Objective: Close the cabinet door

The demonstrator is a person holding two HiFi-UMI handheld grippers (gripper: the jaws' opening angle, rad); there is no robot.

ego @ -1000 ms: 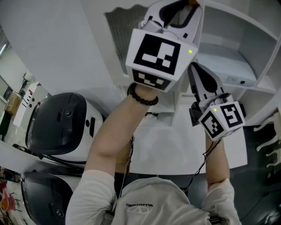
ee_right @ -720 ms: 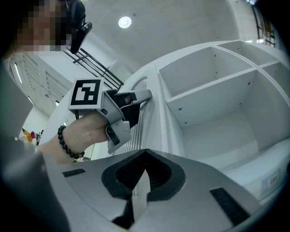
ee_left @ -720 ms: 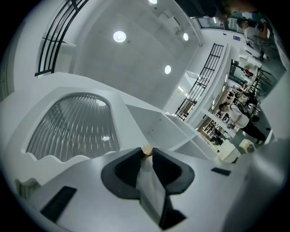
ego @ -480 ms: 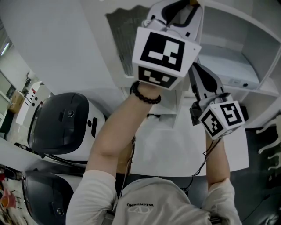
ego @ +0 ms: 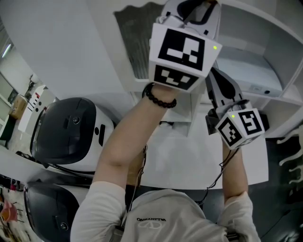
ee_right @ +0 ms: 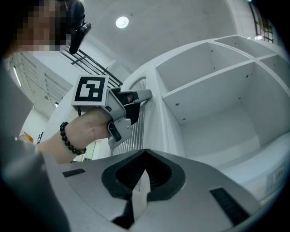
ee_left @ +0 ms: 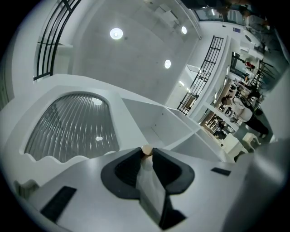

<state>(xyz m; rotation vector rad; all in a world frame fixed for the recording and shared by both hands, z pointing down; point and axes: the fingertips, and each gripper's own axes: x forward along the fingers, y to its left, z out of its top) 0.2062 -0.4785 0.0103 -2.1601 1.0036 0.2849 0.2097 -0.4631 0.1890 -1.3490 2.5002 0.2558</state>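
The white wall cabinet (ego: 258, 59) stands open, its shelves bare (ee_right: 213, 90). Its door (ego: 135, 42), a white frame around ribbed glass (ee_left: 68, 129), is swung out to the left. My left gripper (ego: 207, 4) is raised at the door's free edge, shut on a small tan knob (ee_left: 146, 150) that shows between its fingertips. From the right gripper view, the left gripper (ee_right: 144, 95) sits against the door's edge beside the cabinet's side wall. My right gripper (ego: 211, 74) hangs just below and right of it, shut and holding nothing (ee_right: 145, 153), pointing up at the cabinet.
Two black-and-white appliances (ego: 66, 134) (ego: 47, 212) stand at the left below the cabinet. A white counter (ego: 189, 158) lies under my arms. Black railings (ee_left: 206, 68) and cluttered shelves (ee_left: 235, 97) lie farther off to the right.
My left gripper has shifted a little to the right in the head view, still gripping the knob, and the door came with it. The right gripper has stayed put.
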